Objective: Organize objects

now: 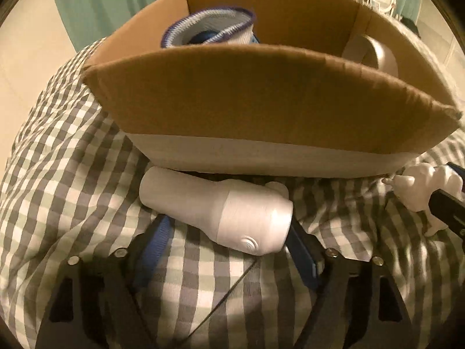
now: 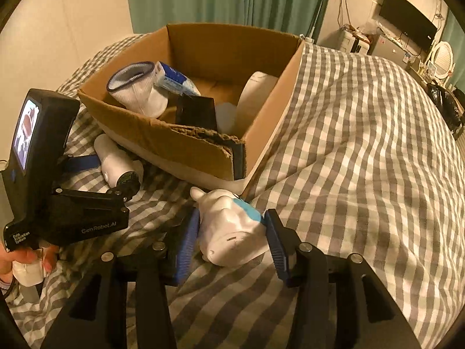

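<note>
Checked bedding covers the bed [image 2: 363, 151]. "GenRobot.AI" reads on the left tool [image 2: 113, 174], whose spread pads flank a white bottle-shaped piece [image 1: 221, 212] lying against the cardboard box [image 1: 261, 101] at 12 o'clock. Right tool [image 2: 232, 232] brackets a white pig figure [image 2: 229, 232] with a blue patch, pads seemingly not pressing. Box contents partly hidden.

The big box [image 2: 186, 145] stands right behind the white hair dryer [image 1: 221, 212] and the toy animal [image 2: 229, 229]. Its top is open. To the right, the checked bed cover [image 2: 363, 145] is bare.
</note>
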Demonstrator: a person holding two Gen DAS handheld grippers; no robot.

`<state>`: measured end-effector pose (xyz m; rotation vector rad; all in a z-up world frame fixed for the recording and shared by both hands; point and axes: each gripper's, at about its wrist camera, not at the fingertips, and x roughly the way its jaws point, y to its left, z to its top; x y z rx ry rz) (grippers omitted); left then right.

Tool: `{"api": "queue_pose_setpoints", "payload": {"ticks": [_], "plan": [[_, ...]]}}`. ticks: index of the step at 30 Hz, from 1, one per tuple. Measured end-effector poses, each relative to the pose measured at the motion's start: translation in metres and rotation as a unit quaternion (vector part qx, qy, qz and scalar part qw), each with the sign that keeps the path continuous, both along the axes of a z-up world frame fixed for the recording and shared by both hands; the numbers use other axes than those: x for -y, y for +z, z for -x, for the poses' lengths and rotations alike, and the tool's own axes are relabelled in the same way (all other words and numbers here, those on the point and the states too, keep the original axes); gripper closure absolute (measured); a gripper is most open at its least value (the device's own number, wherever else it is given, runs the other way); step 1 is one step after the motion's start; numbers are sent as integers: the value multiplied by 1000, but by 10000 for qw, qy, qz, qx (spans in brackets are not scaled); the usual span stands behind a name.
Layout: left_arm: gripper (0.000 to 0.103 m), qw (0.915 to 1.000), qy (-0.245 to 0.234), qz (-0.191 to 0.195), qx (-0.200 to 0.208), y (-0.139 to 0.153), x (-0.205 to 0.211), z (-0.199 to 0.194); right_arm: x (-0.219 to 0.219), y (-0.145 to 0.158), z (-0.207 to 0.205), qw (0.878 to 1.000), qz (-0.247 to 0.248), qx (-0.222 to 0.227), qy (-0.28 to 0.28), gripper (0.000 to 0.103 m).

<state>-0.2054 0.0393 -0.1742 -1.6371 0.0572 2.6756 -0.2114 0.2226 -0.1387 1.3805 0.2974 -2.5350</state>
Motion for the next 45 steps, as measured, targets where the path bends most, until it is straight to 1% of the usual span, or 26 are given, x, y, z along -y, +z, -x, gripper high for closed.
{"api": "queue_pose_setpoints", "payload": {"ticks": [1, 3, 4, 5, 10, 11, 12, 13, 16, 18, 19, 21, 22, 23, 25, 26, 27, 28, 29, 30, 32, 35, 37, 39, 41, 45], "plan": [[30, 10000, -2, -51, -1, 2, 3, -2, 1, 2, -2, 10000, -15, -48, 3, 57], [39, 9999, -34, -132, -39, 7, 4, -8, 2, 4, -6, 9999, -44, -101, 28, 57], [42, 9999, -60, -136, -45, 9, 2, -12, 3, 5, -7, 9999, -60, -120, 57, 57], [48, 9998, -91, -149, -53, 11, 2, -15, 4, 7, -9, 9998, -63, -147, 69, 57], [56, 9995, -120, -211, -219, 28, 9, -34, 5, 23, -19, 9995, 28, -313, 81, 57], [65, 9993, -133, -245, -267, 33, 11, -38, 6, 26, -21, 9994, 30, -345, 83, 57], [83, 9989, -159, -321, -306, 38, 15, -43, 7, 29, -23, 9992, 33, -378, 84, 57], [87, 9982, -212, -438, -362, 45, 17, -48, 7, 32, -26, 9991, 40, -422, 75, 57], [93, 9967, -349, -369, -635, 64, 20, -69, 6, 42, -33, 9986, 76, -525, 43, 57], [96, 9957, -411, -364, -751, 72, 28, -72, 6, 48, -36, 9983, 82, -578, 16, 57], [96, 9954, -402, -367, -792, 77, 25, -71, 6, 51, -38, 9982, 78, -601, 15, 57], [96, 9949, -375, -432, -833, 77, 29, -80, 7, 58, -43, 9978, 70, -662, 21, 57], [96, 9947, -373, -473, -830, 76, 25, -73, 8, 61, -45, 9976, 63, -687, 30, 57], [96, 9945, -377, -531, -821, 78, 29, -73, 8, 64, -47, 9974, 59, -715, 39, 57], [95, 9945, -252, -580, -835, 75, 35, -66, 9, 66, -48, 9973, 51, -733, 51, 57], [92, 9946, -179, -621, -811, 77, 44, -67, 10, 67, -48, 9972, 48, -741, 54, 57], [84, 9950, -133, -632, -767, 80, 42, -68, 10, 67, -47, 9972, 50, -746, 53, 57], [78, 9956, -80, -594, -717, 76, 29, -60, 11, 67, -46, 9972, 56, -740, 50, 57], [63, 9960, -59, -548, -702, 74, 26, -56, 10, 66, -46, 9973, 64, -732, 53, 57], [44, 9960, -28, -500, -739, 73, 26, -53, 10, 65, -44, 9974, 71, -717, 56, 57], [22, 9954, 41, -512, -811, 67, 21, -45, 11, 60, -39, 9977, 83, -667, 66, 57], [21, 9941, 223, -734, -761, 57, 18, -32, 11, 51, -32, 9982, 122, -591, 70, 57], [21, 9937, 437, -750, -715, 48, 15, -23, 10, 44, -26, 9985, 141, -526, 53, 57], [21, 9946, 550, -661, -588, 37, 9, -13, 9, 37, -22, 9987, 165, -476, 57, 57], [21, 9962, 650, -404, -422, 22, 2, -4, 8, 32, -18, 9988, 191, -442, 50, 57], [21, 9968, 768, -112, -167, 0, -1, 9, 3, 26, -14, 9988, 258, -428, 10, 57]]}}
